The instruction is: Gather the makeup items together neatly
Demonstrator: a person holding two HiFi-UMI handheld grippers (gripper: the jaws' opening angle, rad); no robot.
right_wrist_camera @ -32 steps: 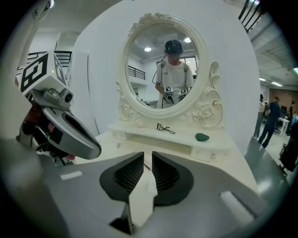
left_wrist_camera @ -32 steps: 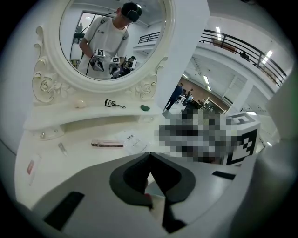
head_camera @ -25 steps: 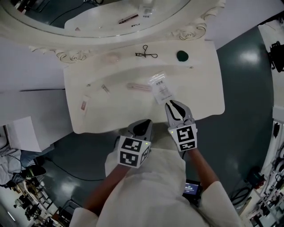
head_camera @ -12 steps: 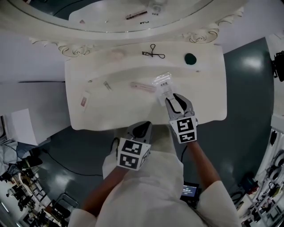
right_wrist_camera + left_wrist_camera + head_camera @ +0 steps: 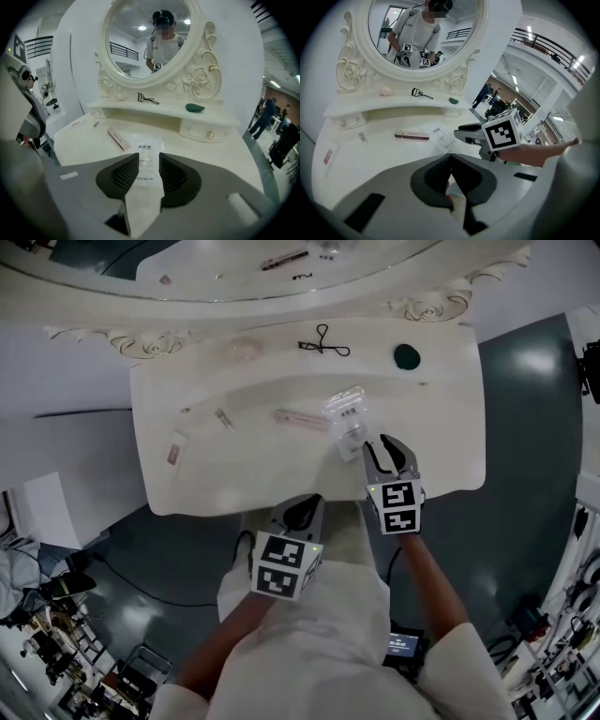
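Packet of clear plastic, white-labelled, lies flat on the cream vanity table, at 11 o'clock from the right gripper. Its 2 jaws have just been opening to a narrow gap; the packet's near end shows between them, unpressed. The left gripper, at 7 o'clock of the packet, has its jaws together on nothing.

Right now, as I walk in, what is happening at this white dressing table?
A person stands at the dressing table with a gripper in each hand. The right gripper reaches over a clear packet lying flat on the table. Its jaws have just been opening and stand apart, with the packet in line between them but not pinched. The left gripper waits shut near the front edge, holding nothing. A pink stick and a small sachet lie apart, not gathered yet.
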